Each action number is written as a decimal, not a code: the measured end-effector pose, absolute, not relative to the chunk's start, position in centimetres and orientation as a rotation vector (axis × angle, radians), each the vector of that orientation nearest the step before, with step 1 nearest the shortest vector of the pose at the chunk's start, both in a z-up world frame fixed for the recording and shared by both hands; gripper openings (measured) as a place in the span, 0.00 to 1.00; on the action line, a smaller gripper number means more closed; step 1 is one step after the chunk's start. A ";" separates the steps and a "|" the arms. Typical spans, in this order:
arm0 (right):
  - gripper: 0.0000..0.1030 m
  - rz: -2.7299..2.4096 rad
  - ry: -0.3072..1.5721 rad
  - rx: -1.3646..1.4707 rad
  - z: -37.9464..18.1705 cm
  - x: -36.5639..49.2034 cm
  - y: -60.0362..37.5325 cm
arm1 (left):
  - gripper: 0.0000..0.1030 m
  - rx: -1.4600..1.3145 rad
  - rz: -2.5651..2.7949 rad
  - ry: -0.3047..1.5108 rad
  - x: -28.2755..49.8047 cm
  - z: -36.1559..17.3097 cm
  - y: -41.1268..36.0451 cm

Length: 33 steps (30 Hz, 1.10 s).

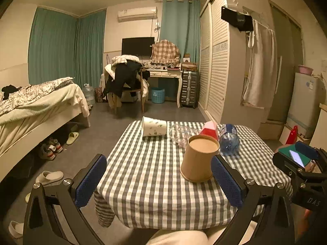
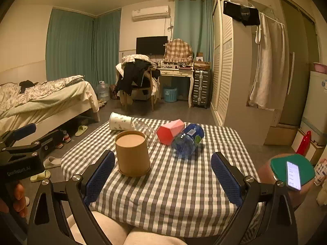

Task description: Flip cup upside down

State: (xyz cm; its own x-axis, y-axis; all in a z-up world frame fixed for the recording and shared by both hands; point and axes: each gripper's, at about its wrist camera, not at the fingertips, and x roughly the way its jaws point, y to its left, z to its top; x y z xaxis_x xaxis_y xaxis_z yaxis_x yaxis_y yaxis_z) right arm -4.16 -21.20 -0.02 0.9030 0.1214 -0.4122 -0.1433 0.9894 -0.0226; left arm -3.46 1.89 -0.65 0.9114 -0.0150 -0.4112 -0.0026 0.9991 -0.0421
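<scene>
A brown paper cup [image 1: 199,158] stands upside down on the checked tablecloth [image 1: 147,173], its flat base up and wide rim on the cloth. It also shows in the right wrist view [image 2: 132,155]. My left gripper [image 1: 158,180] is open and empty, its right finger just beside the cup. My right gripper [image 2: 161,177] is open and empty, the cup just ahead of its left finger. A white patterned cup [image 1: 153,126] lies on its side at the table's far edge, also seen in the right wrist view [image 2: 120,121].
A red faceted cup [image 2: 170,131], a blue water bottle [image 2: 188,140] and a clear plastic cup [image 1: 180,132] lie on their sides behind the brown cup. A phone on a green pad [image 2: 293,172] sits at the right. A bed [image 1: 30,110] stands to the left.
</scene>
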 end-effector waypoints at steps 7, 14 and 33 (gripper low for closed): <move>1.00 0.116 0.427 -0.040 -0.4 -3.6 -21.6 | 1.00 -0.040 0.003 0.438 -3.4 -1.1 2.2; 1.00 0.104 0.432 -0.039 -0.8 -3.2 -21.7 | 1.00 -0.040 0.007 0.445 -3.4 -1.3 2.4; 1.00 0.085 0.430 -0.030 -1.2 -3.0 -22.2 | 1.00 -0.041 0.017 0.451 -3.3 -1.7 2.3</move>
